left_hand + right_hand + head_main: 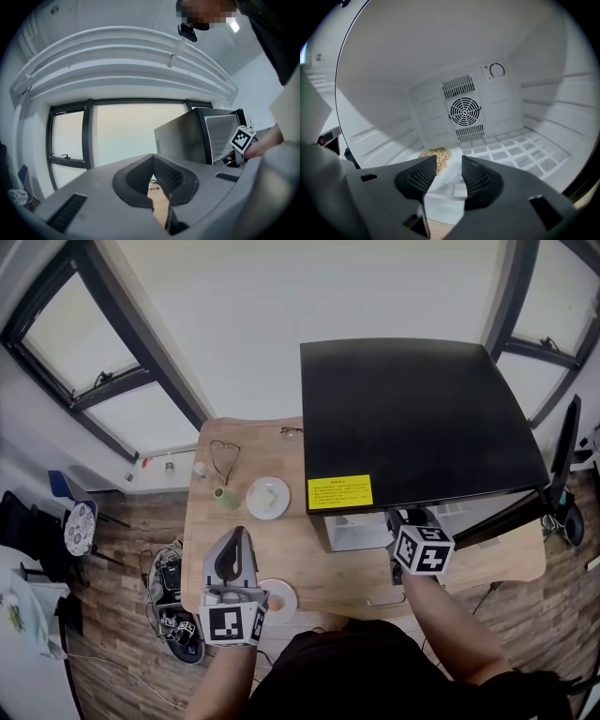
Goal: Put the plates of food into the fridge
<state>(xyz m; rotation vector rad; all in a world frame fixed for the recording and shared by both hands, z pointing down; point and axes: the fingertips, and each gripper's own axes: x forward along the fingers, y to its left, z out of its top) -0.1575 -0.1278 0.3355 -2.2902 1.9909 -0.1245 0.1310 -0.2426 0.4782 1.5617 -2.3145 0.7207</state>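
Note:
My right gripper [449, 174] reaches into the open black fridge [412, 409]. Its jaws stand open on either side of the rim of a white plate [453, 164] that rests on the white shelf [511, 150]. Crumbly tan food [436, 154] lies on that plate. In the head view only that gripper's [410, 518] marker cube shows, under the fridge's front edge. My left gripper [240, 533] hovers level over the wooden table [216, 531], shut with nothing in it [157, 187]. Beside it sits a plate of orange food [283, 601]. A second plate [268, 498] of pale food lies further back.
Glasses [225, 457], a small green jar [226, 498] and a second pair of glasses [291, 431] lie on the table's far part. A fan grille [464, 111] is on the fridge's back wall. Cables and gear [169, 577] sit on the floor at left.

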